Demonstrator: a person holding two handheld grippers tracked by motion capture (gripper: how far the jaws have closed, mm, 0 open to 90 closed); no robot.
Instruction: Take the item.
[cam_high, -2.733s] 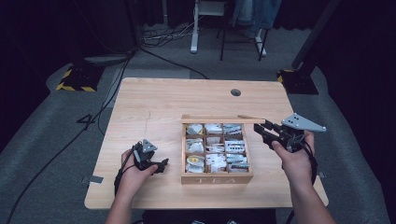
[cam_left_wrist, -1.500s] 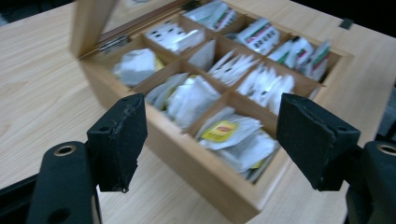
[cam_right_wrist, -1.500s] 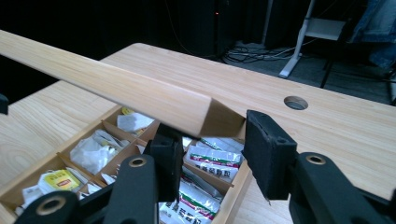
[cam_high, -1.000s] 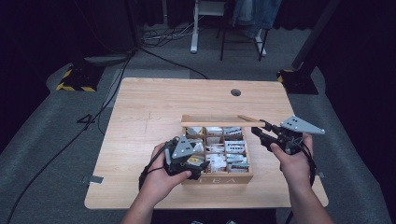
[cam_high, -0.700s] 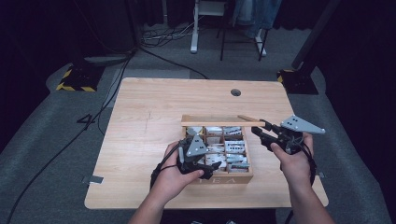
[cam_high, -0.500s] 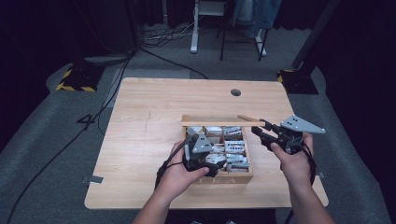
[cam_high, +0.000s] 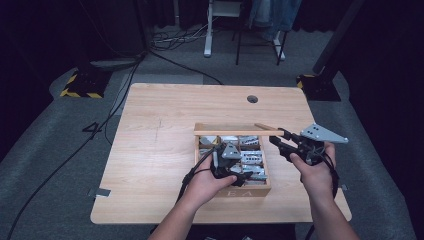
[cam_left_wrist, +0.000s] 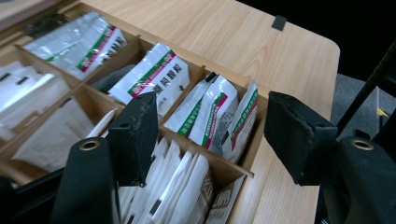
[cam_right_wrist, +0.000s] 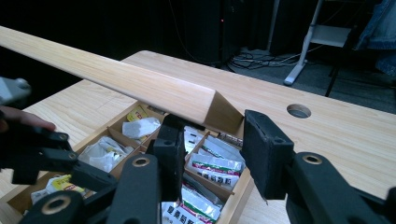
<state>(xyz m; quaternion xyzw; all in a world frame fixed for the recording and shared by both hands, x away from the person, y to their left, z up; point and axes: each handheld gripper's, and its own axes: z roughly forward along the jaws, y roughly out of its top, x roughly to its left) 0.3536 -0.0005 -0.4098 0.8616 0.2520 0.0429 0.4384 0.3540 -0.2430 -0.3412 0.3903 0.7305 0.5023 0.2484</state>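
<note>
**Table and its load**

A light wooden table (cam_high: 165, 145) with rounded corners stands on grey carpet. A round hole (cam_high: 252, 99) sits near its far edge. A compartmented wooden box (cam_high: 260, 187) rests on the near right part, lid raised, holding paper packets (cam_left_wrist: 154, 77). The table's left half lies bare.

The bench (cam_high: 165, 150) is pale, light-grained wood, and the box (cam_high: 267, 187) with its lid (cam_right_wrist: 116, 74) matches it. The packets (cam_left_wrist: 215, 116) are white with green and red stripes (one packet (cam_right_wrist: 136, 113) farther back looks yellow). Both grippers are black: left gripper (cam_left_wrist: 208, 137), right gripper (cam_right_wrist: 210, 154). The floor (cam_high: 45, 165) is grey carpet.
</note>
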